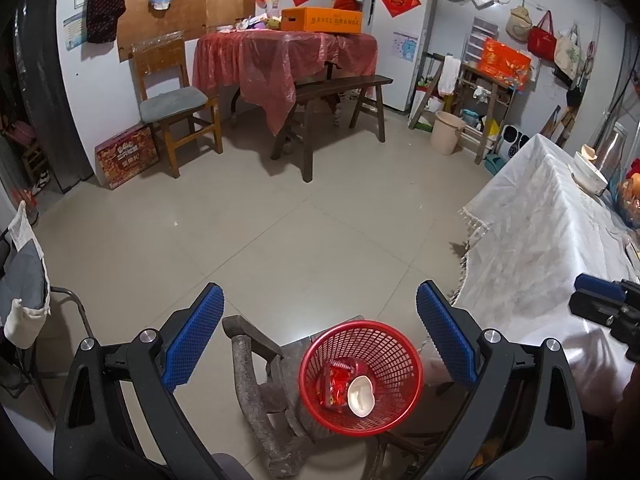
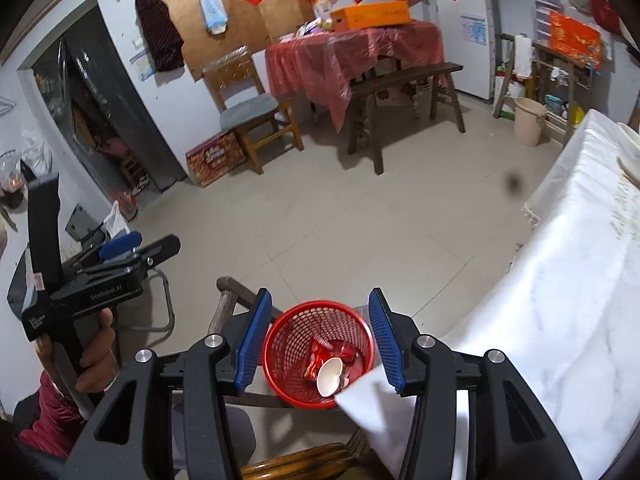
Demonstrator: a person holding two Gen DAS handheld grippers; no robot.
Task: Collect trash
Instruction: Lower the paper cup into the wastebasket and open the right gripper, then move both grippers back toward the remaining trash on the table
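A red mesh trash basket stands on a low wooden stool, also in the right wrist view. Inside lie a crushed white paper cup and a red snack wrapper. My left gripper is open and empty, held above the basket. My right gripper is open and empty, with the basket between its fingers below. The right gripper shows at the edge of the left wrist view, and the left gripper shows in the right wrist view.
A table with a white cloth stands at the right, with bowls on it. Farther off are a red-covered table, a dark bench, a wooden chair and a beige bucket.
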